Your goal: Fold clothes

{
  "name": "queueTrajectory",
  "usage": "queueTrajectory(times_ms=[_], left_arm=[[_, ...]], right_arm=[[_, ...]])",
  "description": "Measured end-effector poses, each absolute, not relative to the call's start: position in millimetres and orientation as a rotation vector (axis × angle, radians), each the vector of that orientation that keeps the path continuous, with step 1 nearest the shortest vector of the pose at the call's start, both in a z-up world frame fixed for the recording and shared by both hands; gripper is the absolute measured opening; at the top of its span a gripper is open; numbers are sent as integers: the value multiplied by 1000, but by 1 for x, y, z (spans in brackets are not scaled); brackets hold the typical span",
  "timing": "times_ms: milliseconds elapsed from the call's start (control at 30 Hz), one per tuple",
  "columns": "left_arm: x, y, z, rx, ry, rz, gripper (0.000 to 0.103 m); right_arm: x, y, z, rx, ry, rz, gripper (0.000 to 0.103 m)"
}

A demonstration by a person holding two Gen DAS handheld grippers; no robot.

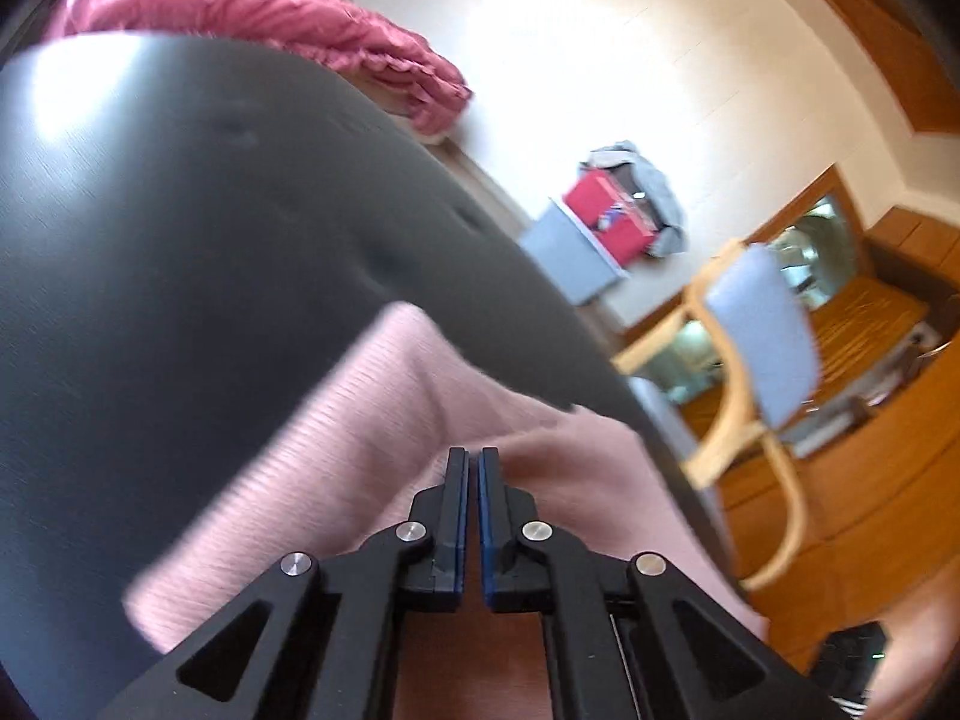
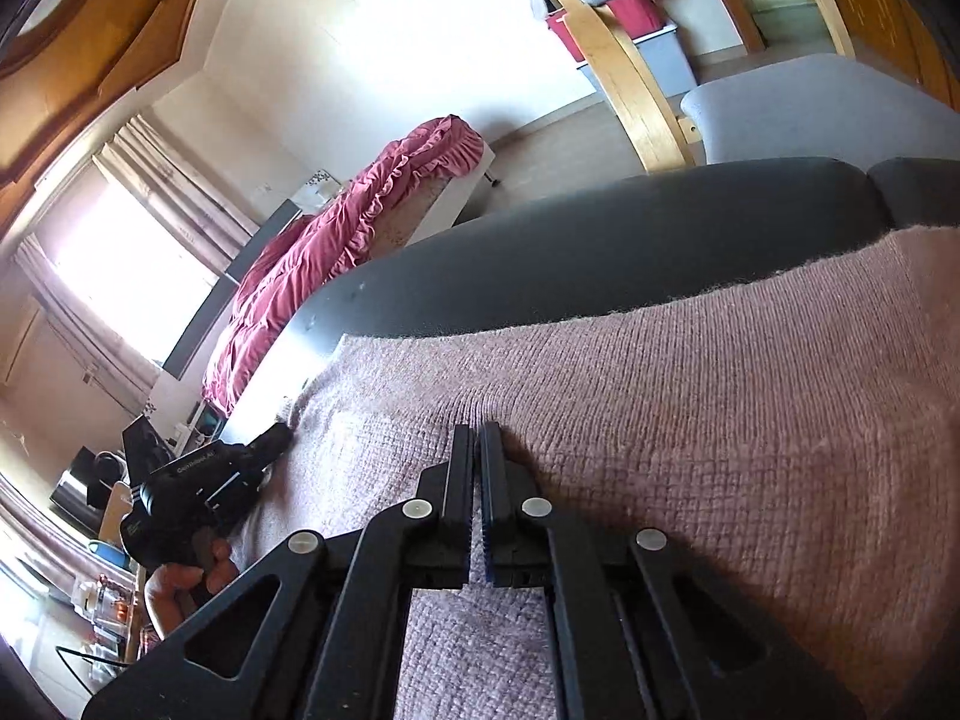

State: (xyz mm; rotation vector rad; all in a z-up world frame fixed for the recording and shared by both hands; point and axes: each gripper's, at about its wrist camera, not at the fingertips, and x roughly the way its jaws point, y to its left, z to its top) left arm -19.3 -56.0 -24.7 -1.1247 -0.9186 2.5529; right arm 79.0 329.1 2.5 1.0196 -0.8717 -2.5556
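- A pink knitted sweater [image 2: 690, 396] lies spread over a dark grey table [image 2: 600, 252], covering its near part; the far edge of the knit runs as a fuzzy line across the grey surface.
- The right gripper [image 2: 478, 438] hangs low over the knit with its jaws clenched together, blue-edged pads nearly meeting (only a sliver of gap shows). No fold of cloth can be seen pinched at the tips.
- The left gripper [image 1: 474, 462] is likewise closed, pointing down at the sweater [image 1: 372, 420]. Its tips sit at a soft ridge of the knit, but the blur hides whether any cloth is caught between them.
- In the right wrist view the left gripper [image 2: 273, 441] shows at the sweater's left edge, held by a hand [image 2: 180, 582].
- Beyond the table stand a wooden chair with a pale blue cushion [image 1: 762, 336], a bed with a rumpled red quilt [image 2: 336, 246] on the far left, and a red box [image 1: 606, 210] by the far wall.
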Motion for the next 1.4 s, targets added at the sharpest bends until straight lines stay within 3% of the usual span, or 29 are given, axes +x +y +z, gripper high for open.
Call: queueTrajectory(times_ms=[67, 200, 333, 500, 667, 900, 1100, 1167, 1267, 1400], left_arm=[[-21, -52, -19, -1157, -888, 2564, 2], [-19, -27, 11, -1110, -852, 2530, 13], [-27, 27, 36, -1021, -696, 2468, 15], [-56, 78, -4, -1226, -446, 2348, 13], [-68, 30, -21, -1194, -700, 2371, 2], [-74, -56, -37, -1129, -1062, 2538, 1], [-60, -43, -17, -1095, -962, 2576, 3], [-37, -35, 3, -1013, -920, 2590, 10], [1, -2, 30, -889, -803, 2519, 15], [20, 64, 24, -975, -647, 2238, 15]], right_arm=[[75, 328, 3, 1021, -869, -2556, 0], [76, 325, 3, 1022, -865, -2559, 0], [80, 327, 5, 1019, -871, -2555, 0], [85, 333, 5, 1009, -889, -2542, 0], [86, 333, 5, 1013, -886, -2538, 0], [86, 335, 4, 1016, -881, -2535, 0], [85, 336, 4, 1018, -877, -2534, 0], [85, 335, 4, 1019, -876, -2535, 0], [84, 335, 4, 1021, -872, -2538, 0], [83, 335, 4, 1020, -869, -2541, 0]])
